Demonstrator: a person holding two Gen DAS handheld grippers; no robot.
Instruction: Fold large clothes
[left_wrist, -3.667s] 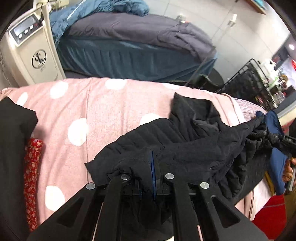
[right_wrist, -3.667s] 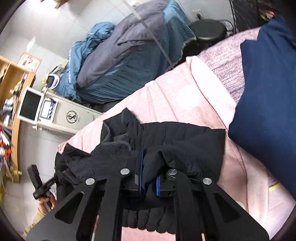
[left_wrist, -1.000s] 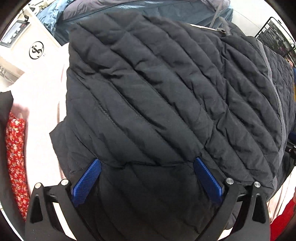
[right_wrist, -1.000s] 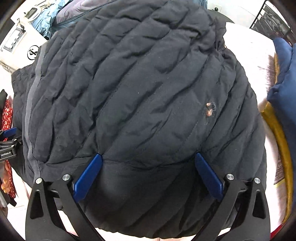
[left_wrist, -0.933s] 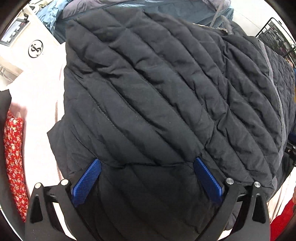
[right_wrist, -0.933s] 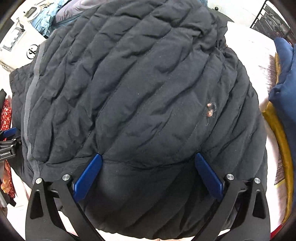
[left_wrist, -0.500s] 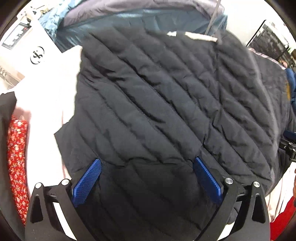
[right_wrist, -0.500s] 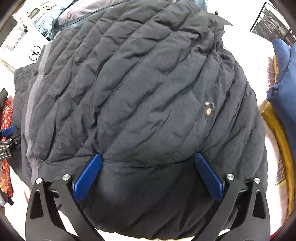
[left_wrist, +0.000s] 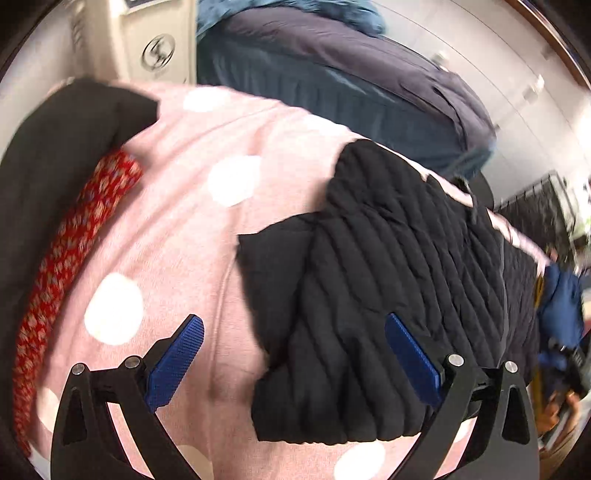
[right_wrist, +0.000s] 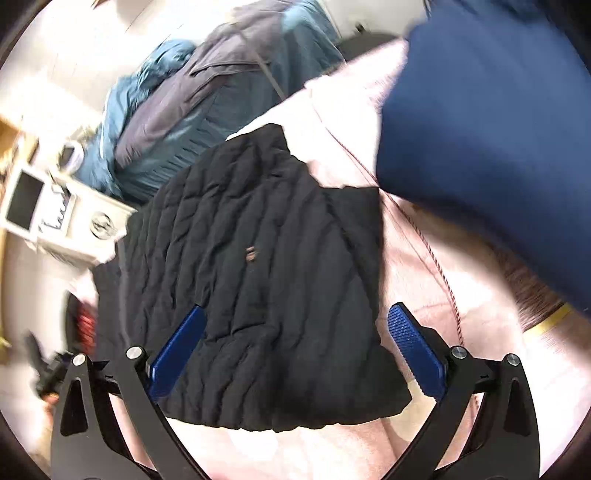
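Note:
A black quilted jacket (left_wrist: 388, 288) lies folded flat on the pink polka-dot bedspread (left_wrist: 177, 229). It also shows in the right wrist view (right_wrist: 258, 273), with a small brownish speck on it. My left gripper (left_wrist: 295, 354) is open and empty, raised above the jacket's left edge. My right gripper (right_wrist: 295, 347) is open and empty above the jacket's right part. Neither gripper touches the jacket.
A black garment (left_wrist: 55, 155) and a red floral cloth (left_wrist: 70, 236) lie at the left of the bed. A navy cushion (right_wrist: 487, 122) lies at the right. A beige appliance (left_wrist: 155, 40) and a bed piled with blue-grey bedding (left_wrist: 351, 85) stand behind.
Both grippers have pulled back and up from the jacket and turned outward. The jacket now looks smaller and lies released on the bedspread. Earlier each gripper was shut on it.

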